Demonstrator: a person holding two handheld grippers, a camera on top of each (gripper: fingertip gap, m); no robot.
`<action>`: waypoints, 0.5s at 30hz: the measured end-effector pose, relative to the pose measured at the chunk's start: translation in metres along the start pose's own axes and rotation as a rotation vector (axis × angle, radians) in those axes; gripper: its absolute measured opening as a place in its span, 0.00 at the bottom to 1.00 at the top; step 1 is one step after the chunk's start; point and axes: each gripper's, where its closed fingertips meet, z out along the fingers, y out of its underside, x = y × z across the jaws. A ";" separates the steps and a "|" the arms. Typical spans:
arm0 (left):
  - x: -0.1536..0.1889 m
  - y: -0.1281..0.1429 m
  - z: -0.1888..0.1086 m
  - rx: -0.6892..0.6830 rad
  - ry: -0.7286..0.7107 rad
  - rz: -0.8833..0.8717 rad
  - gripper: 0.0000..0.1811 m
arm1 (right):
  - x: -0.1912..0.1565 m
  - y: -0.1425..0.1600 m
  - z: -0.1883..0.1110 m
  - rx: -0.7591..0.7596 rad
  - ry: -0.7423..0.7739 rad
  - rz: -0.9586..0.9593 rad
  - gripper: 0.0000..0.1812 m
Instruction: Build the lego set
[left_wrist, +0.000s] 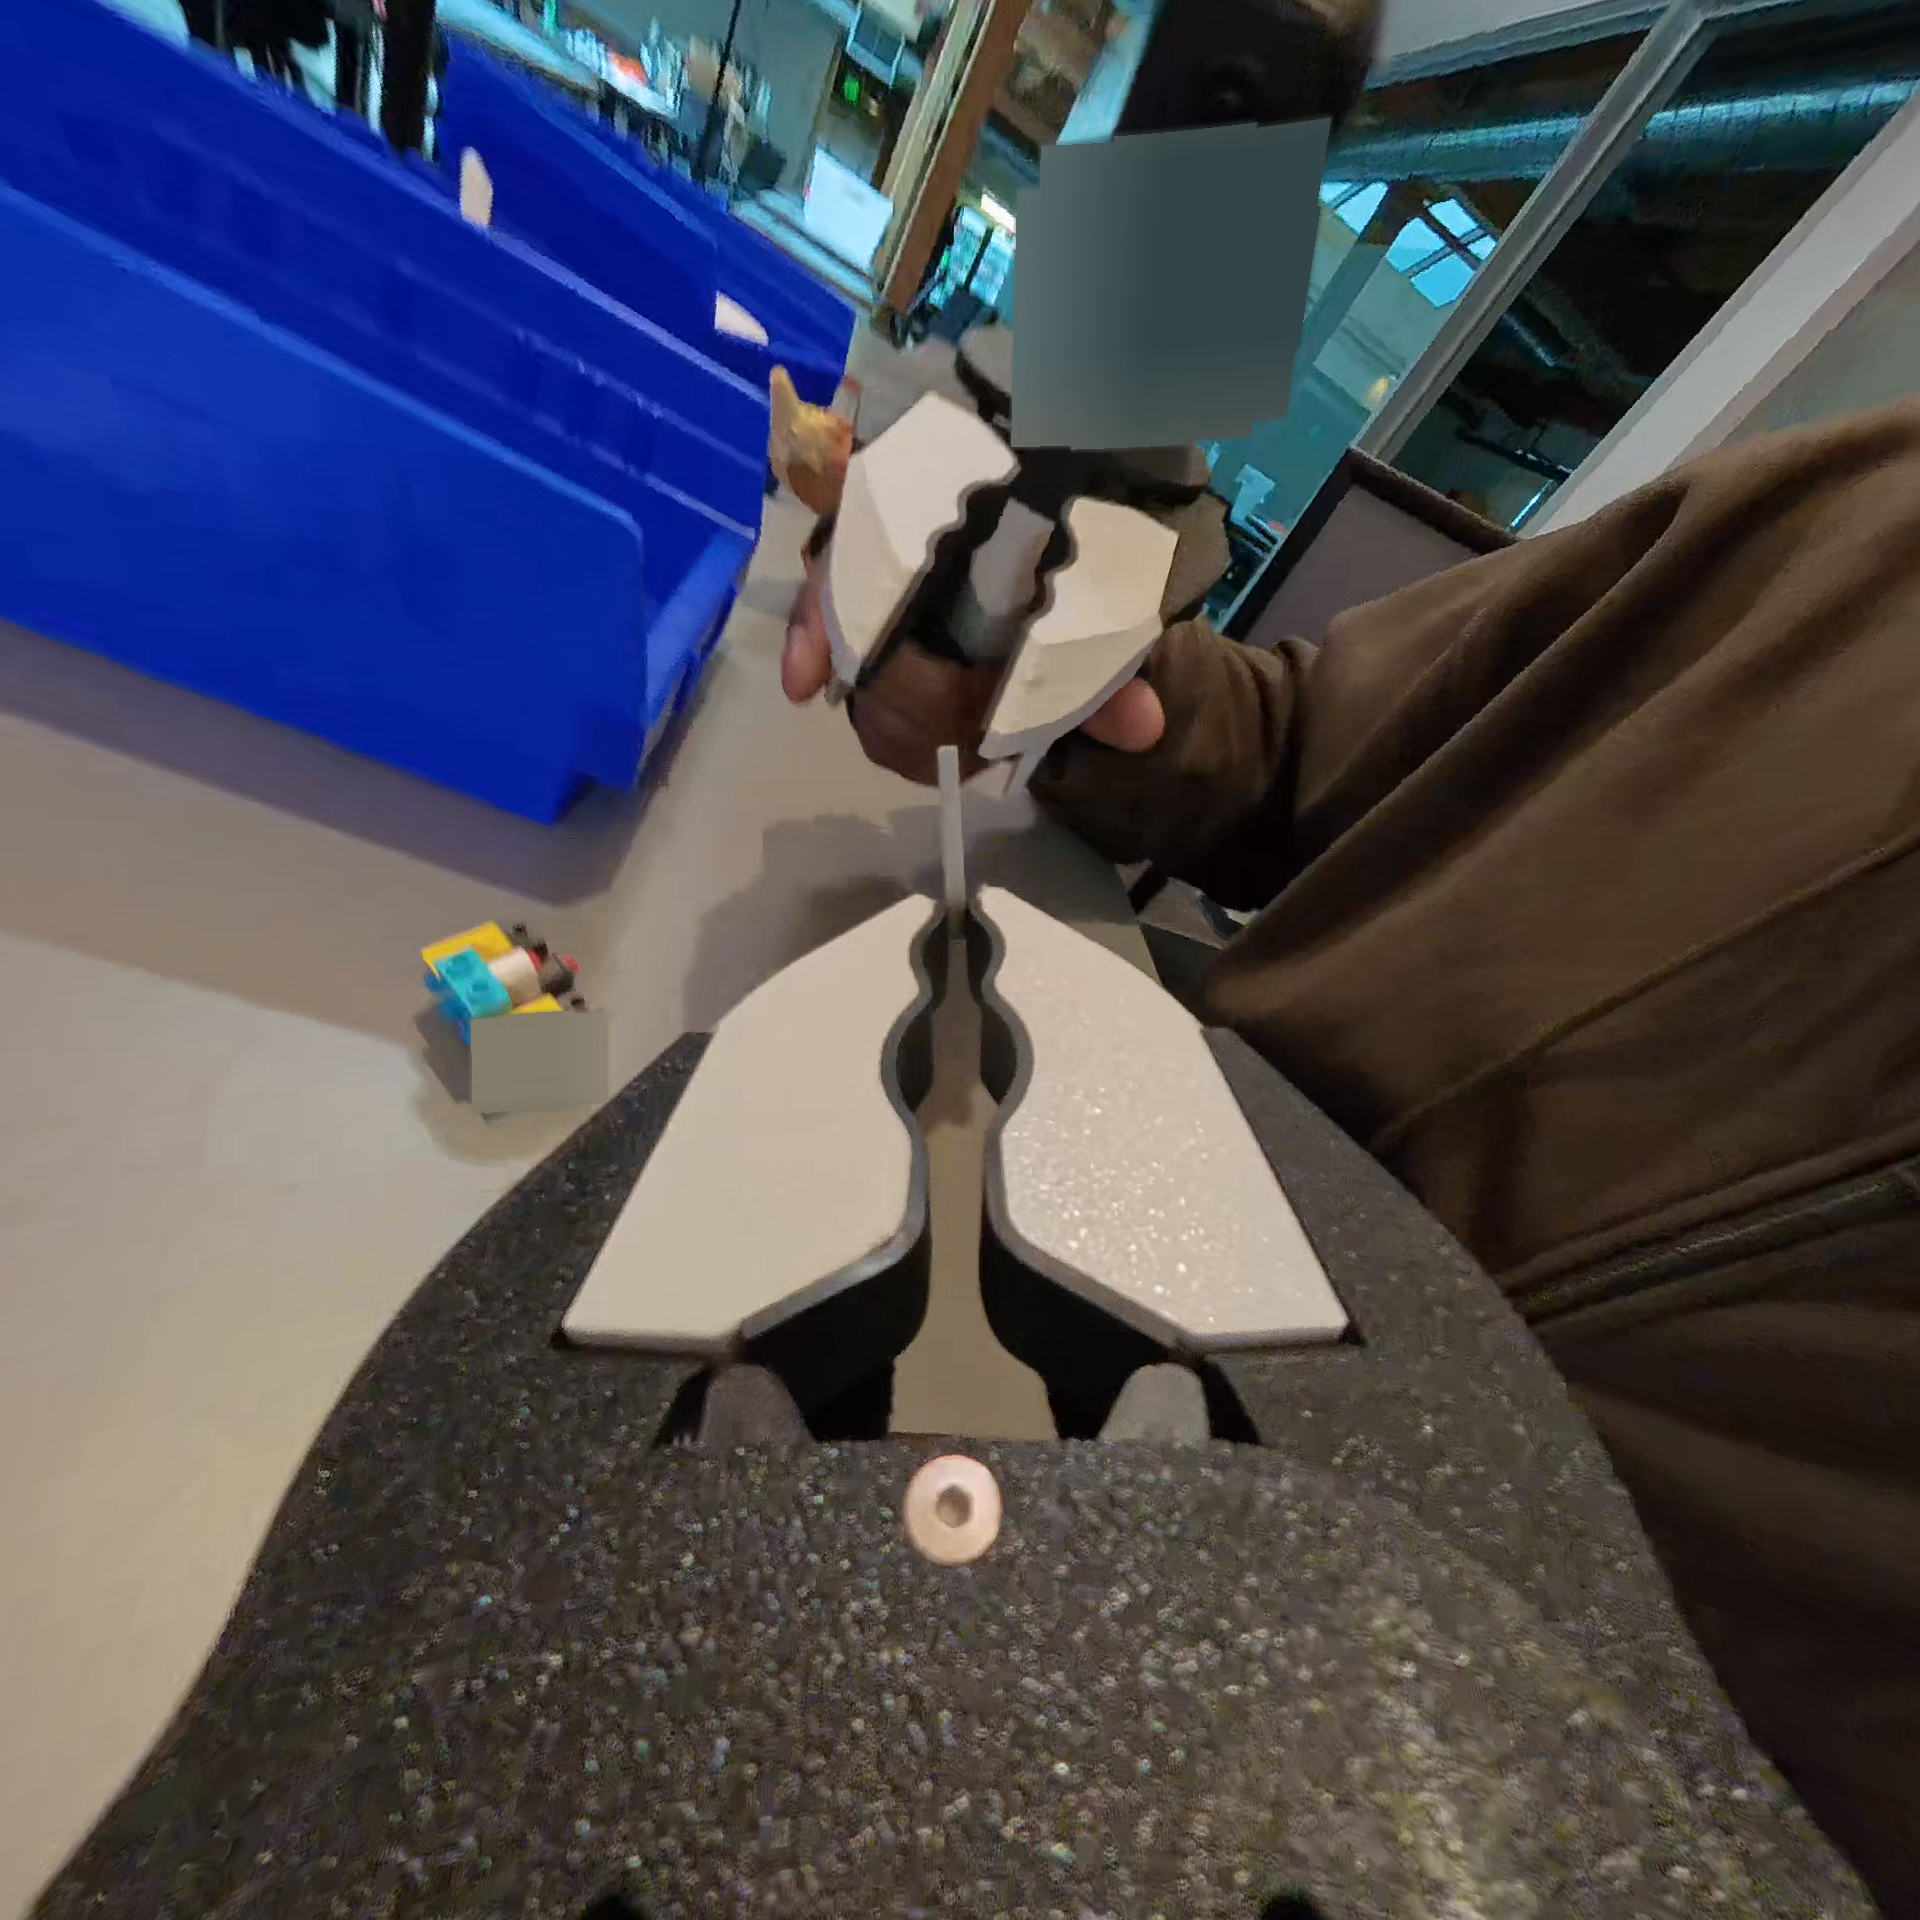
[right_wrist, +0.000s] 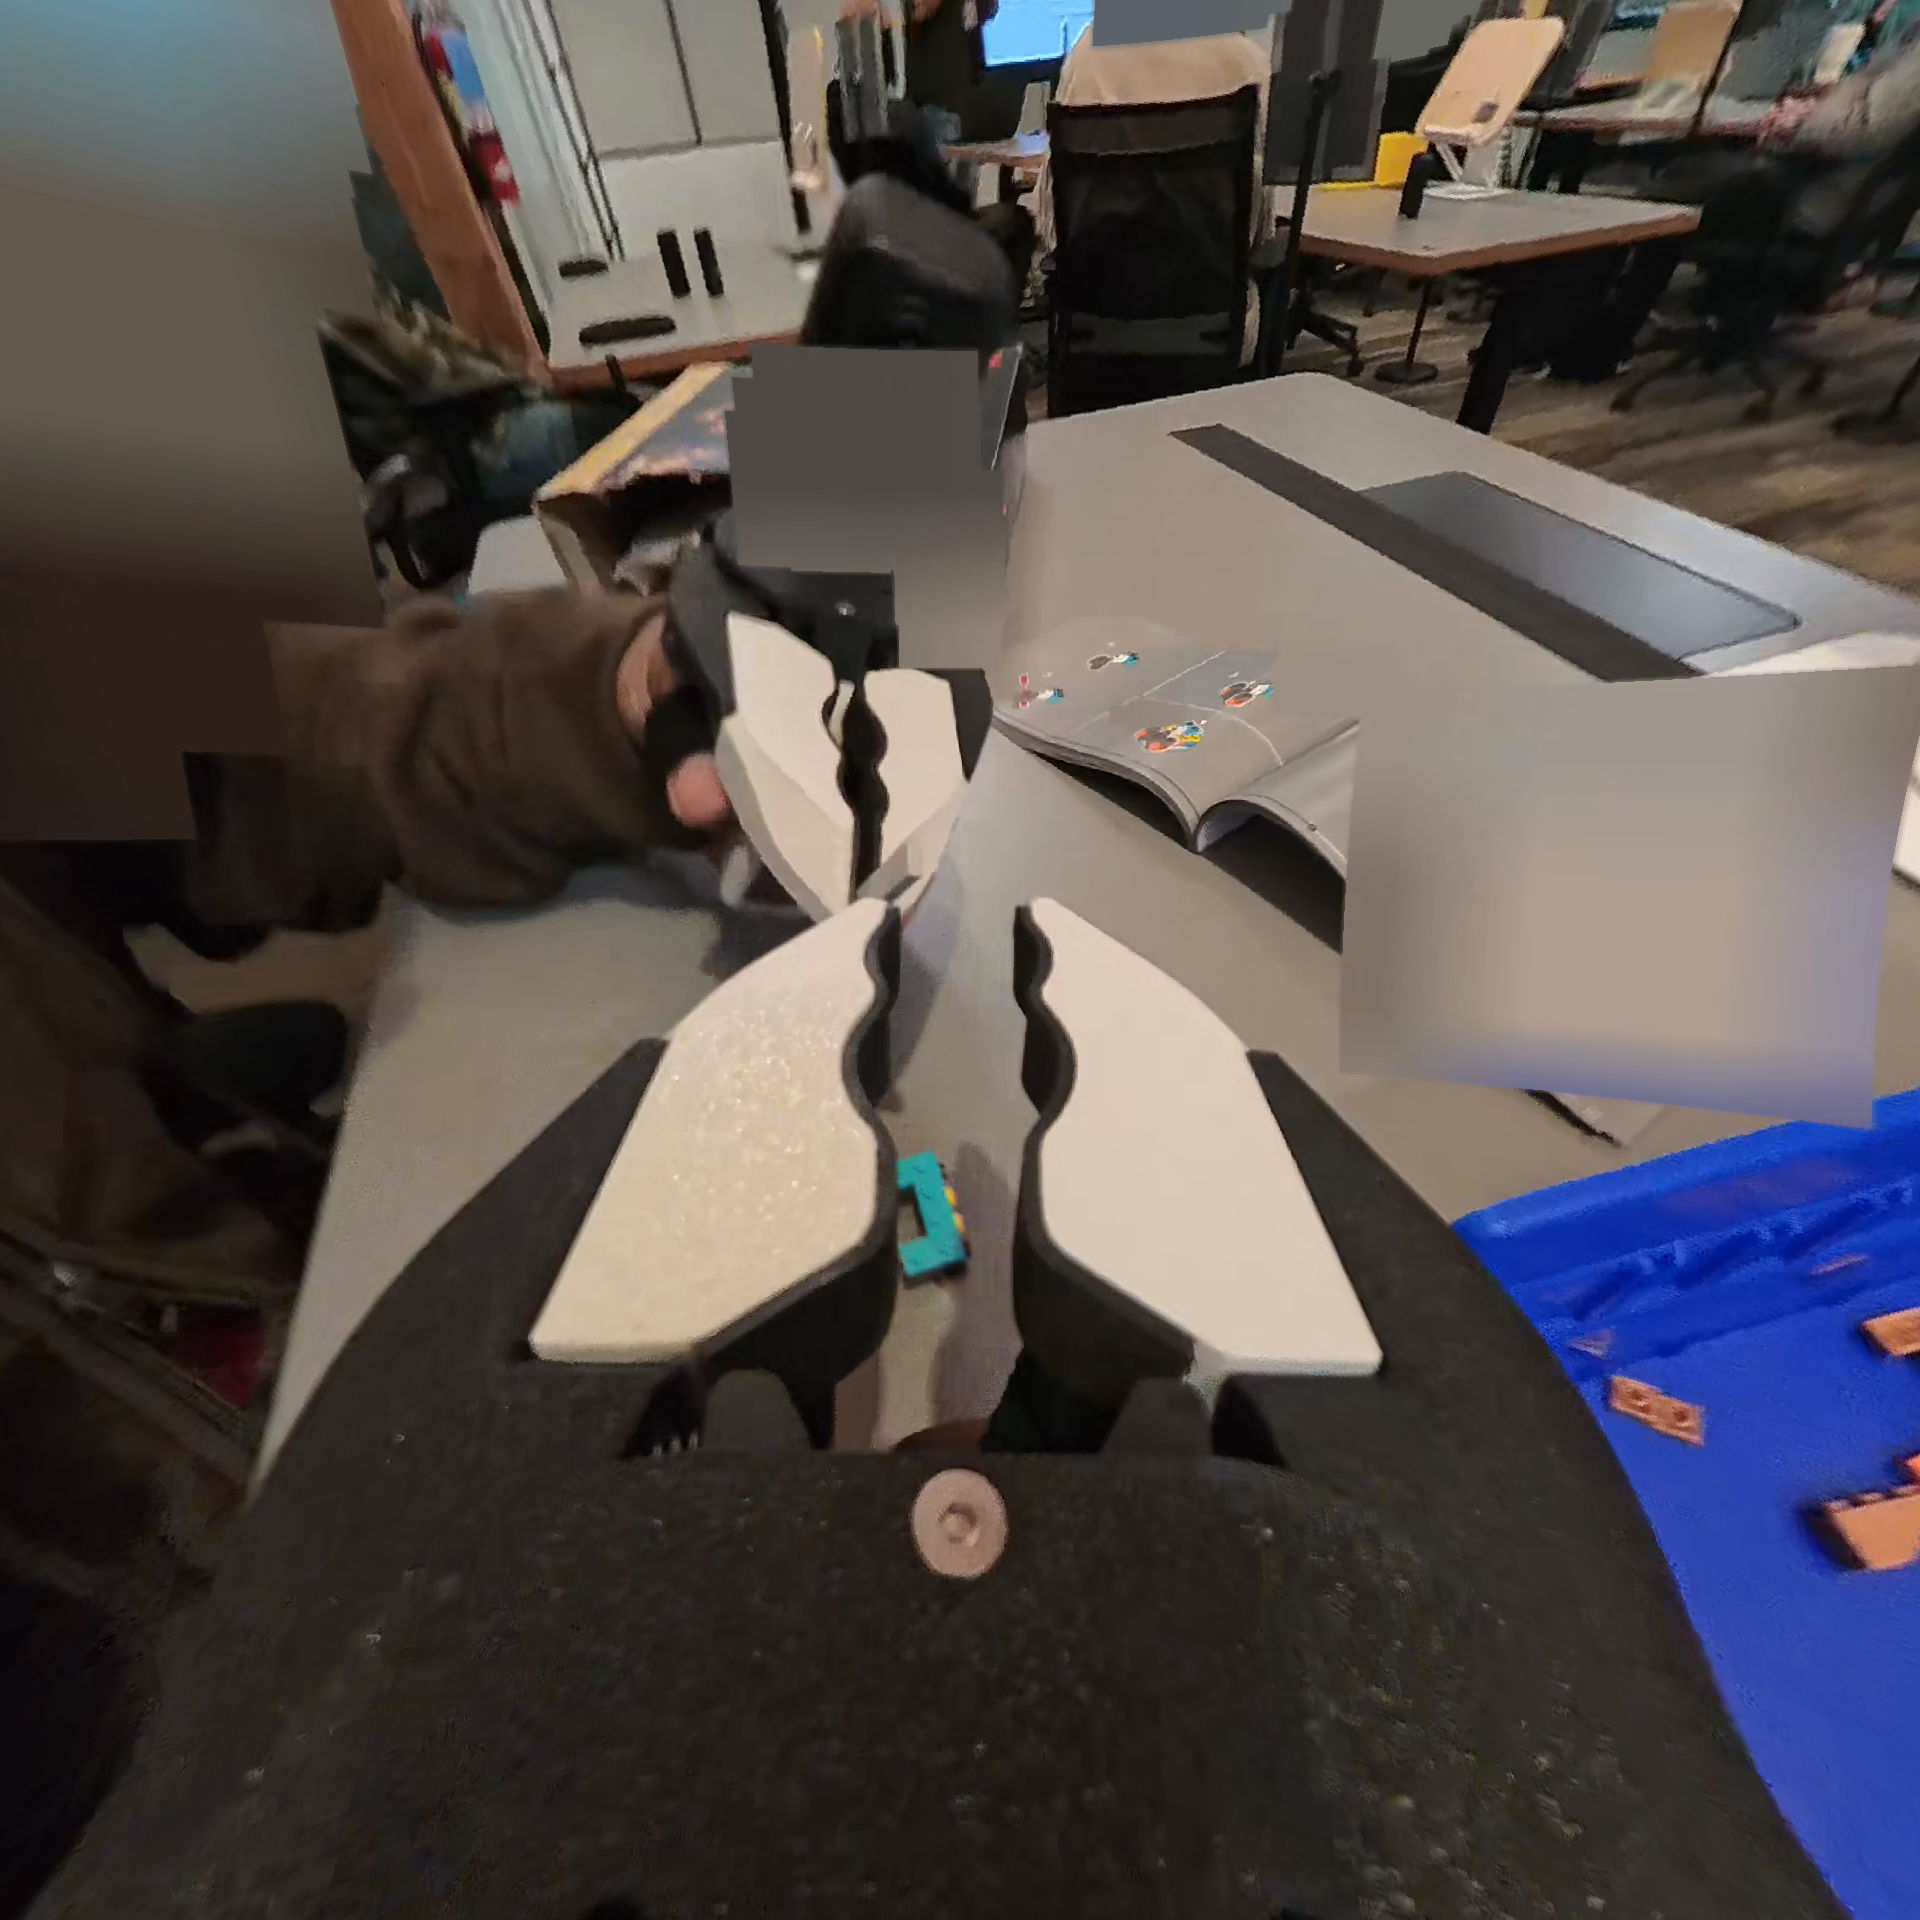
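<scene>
Left gripper (left_wrist: 957, 914) pinches a thin grey piece (left_wrist: 950, 821), a lego bar I think. Right gripper (right_wrist: 956, 925) hangs open over the desk (right_wrist: 1195, 499).

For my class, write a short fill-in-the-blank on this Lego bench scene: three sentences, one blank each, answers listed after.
1. The left gripper is shut on a thin ____ plate.
2. The right gripper has its jaws ____.
3. The storage bins on the table are ____ in colour.

Missing words: grey; open; blue
</scene>
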 end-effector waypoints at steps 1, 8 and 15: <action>0.000 0.002 0.000 -0.017 0.004 -0.023 0.02 | 0.000 0.004 0.000 -0.019 -0.011 -0.050 0.12; -0.007 0.022 0.002 -0.122 0.007 -0.130 0.02 | -0.010 0.027 0.008 -0.092 -0.087 -0.341 0.17; -0.003 0.043 0.009 -0.223 0.055 -0.170 0.02 | -0.023 0.042 0.014 -0.116 -0.157 -0.486 0.18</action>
